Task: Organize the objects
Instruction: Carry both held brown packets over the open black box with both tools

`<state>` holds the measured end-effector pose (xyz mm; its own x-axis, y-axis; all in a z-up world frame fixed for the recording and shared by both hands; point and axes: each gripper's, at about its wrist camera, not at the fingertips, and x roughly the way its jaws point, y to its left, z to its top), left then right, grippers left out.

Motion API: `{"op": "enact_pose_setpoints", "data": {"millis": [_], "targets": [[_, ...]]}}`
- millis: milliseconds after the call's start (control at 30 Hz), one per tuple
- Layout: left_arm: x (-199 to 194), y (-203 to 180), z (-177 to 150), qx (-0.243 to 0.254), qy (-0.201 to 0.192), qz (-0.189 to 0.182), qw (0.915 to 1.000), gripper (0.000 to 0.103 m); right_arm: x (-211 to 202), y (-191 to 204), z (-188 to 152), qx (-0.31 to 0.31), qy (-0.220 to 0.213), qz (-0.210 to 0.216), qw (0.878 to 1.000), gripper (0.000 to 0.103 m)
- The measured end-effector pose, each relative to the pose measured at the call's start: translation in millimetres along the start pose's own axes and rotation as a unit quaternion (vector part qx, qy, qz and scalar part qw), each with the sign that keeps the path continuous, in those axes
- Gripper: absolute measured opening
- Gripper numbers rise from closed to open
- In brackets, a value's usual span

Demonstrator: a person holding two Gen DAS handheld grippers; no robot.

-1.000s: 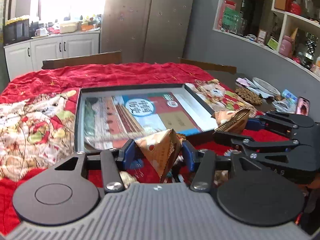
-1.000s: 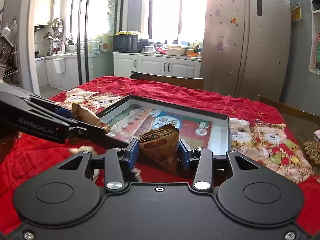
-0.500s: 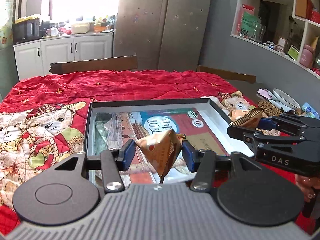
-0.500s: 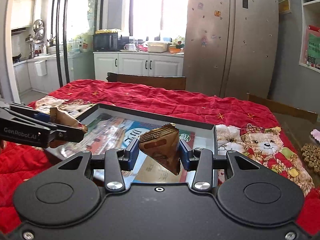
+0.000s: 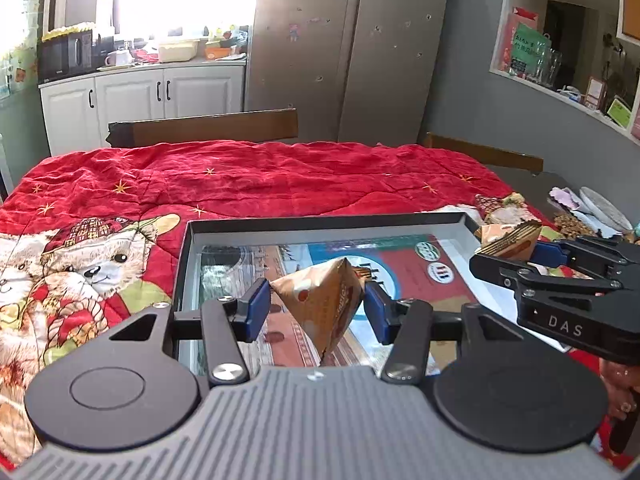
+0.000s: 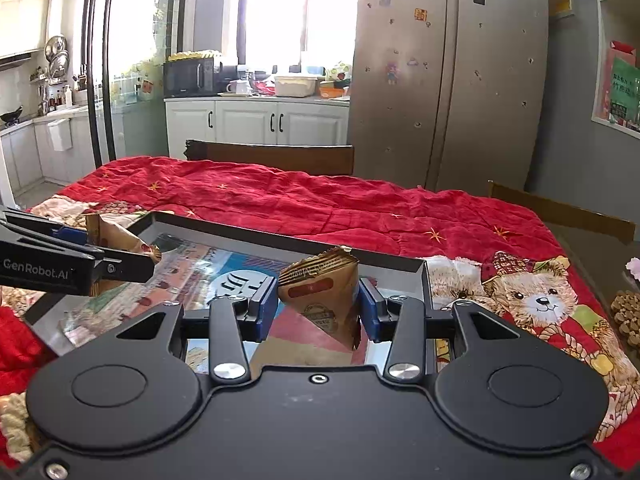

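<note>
My left gripper [image 5: 316, 308] is shut on a brown pyramid-shaped snack packet [image 5: 324, 308] and holds it above the shallow black-rimmed tray [image 5: 320, 224] with a printed picture inside. My right gripper [image 6: 318, 308] is shut on a second brown packet [image 6: 320, 296], also above the tray [image 6: 280, 240]. In the left wrist view the right gripper [image 5: 492, 258] and its packet [image 5: 510, 240] hang over the tray's right rim. In the right wrist view the left gripper [image 6: 148, 262] and its packet [image 6: 120, 238] hang over the tray's left rim.
The tray lies on a red quilt with teddy bears [image 5: 240, 176] that covers the table. Wooden chair backs [image 5: 204, 128] stand at the far edge. A woven coaster [image 5: 572, 222] and a plate [image 5: 604, 208] lie on bare table to the right.
Both grippers have moved forward with their packets, from the near edge of the tray to over its inside. Both stay shut.
</note>
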<state>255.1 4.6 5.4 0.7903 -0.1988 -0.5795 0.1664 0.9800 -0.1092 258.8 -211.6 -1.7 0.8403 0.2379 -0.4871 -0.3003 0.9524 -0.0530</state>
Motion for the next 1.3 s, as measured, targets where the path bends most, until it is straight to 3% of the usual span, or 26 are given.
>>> {"op": "enact_pose_setpoints", "data": {"millis": [567,1300], "targets": [[51,1,0,0.011,0.019,0.017,0.9996,0.055,65,-3,-4,0.004,0.045,0.015,0.999,0.041],[74,-2,-3,0.039,0.041,0.027,0.9980,0.055,81,-12,-4,0.030,0.078,0.016,0.996,0.041]]}}
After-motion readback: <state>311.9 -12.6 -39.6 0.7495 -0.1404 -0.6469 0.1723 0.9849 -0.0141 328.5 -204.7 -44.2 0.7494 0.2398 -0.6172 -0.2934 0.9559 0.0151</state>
